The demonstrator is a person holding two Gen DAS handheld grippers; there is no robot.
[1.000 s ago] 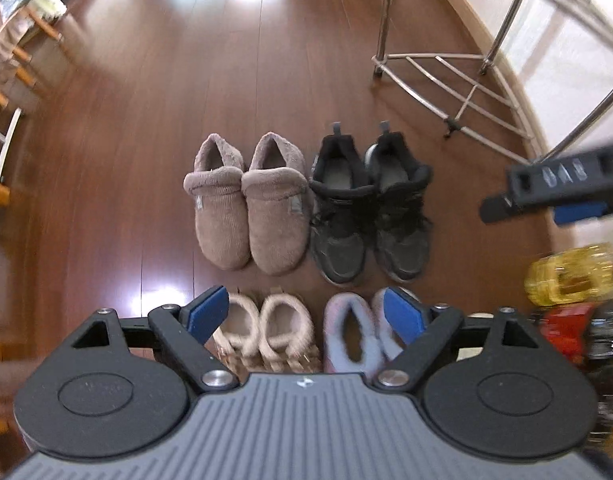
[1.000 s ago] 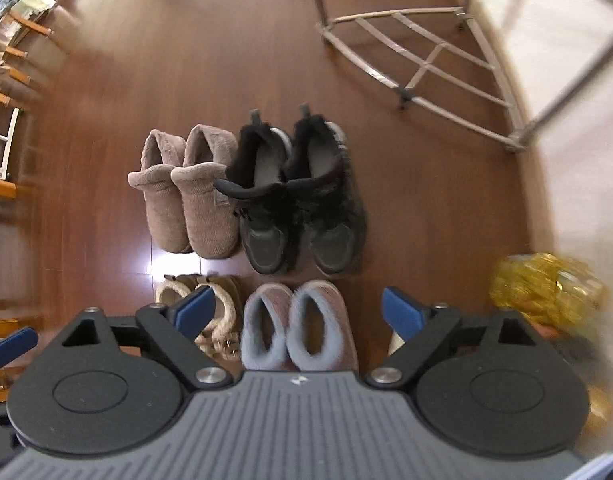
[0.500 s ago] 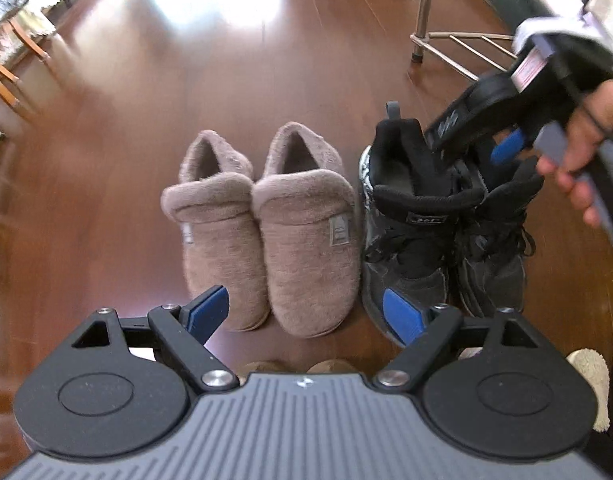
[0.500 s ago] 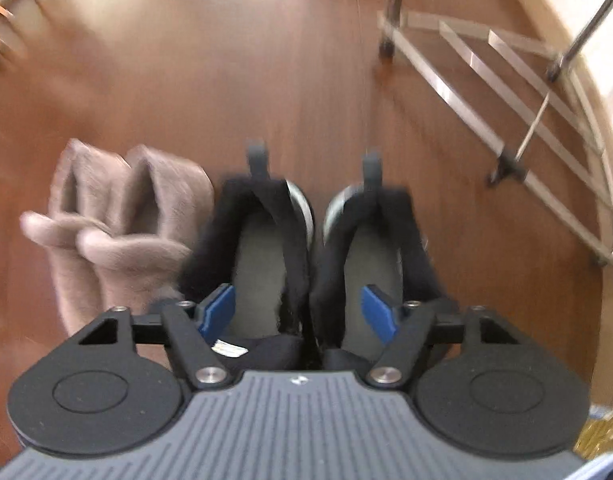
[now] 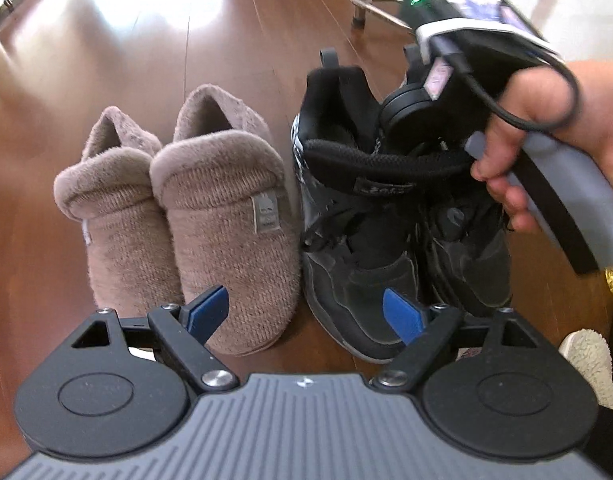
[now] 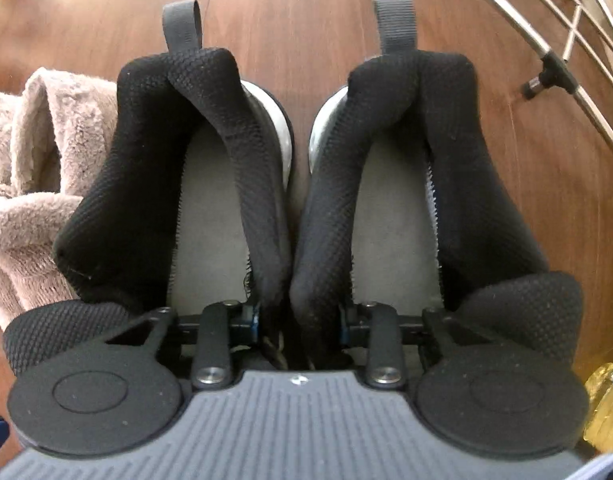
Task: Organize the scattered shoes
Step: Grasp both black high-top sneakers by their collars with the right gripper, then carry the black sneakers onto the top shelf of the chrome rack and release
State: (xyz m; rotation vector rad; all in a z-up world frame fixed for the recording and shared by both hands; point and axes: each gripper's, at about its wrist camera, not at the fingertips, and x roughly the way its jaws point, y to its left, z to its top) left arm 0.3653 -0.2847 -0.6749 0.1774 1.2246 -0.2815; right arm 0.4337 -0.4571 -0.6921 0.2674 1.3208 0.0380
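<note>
On the wooden floor (image 5: 118,64) the shoes stand in paired rows: a pair of brown fleece slippers (image 5: 186,216) sits side by side, toes toward my left camera, and just to their right stands the pair of black sneakers (image 5: 378,240), heels and pull tabs pointing away. A chrome rack (image 6: 562,28) crosses the floor beyond them. My right gripper (image 6: 298,320) is pushed down between the two sneakers, one finger inside each shoe, and its jaws are drawn in on the two inner collars, pinching them together. The person's hand (image 5: 546,140) wraps its handle above the right sneaker. My left gripper (image 5: 306,314) hovers low over the toes of one slipper and one sneaker, its jaws spread and holding nothing. At the bottom right edge a cream fleece cuff (image 5: 586,356) shows, and yellow cellophane-wrapped goods (image 6: 602,408) lie by the wall.

I judge the sneakers are either being gathered for a lift or being set down in line beside the slippers; the scene fits both. Either way, doing it well means keeping both collars evenly trapped so neither shoe slips out, holding the pair level, and keeping the soft mesh from folding. The left gripper should stay clear of the laces.
</note>
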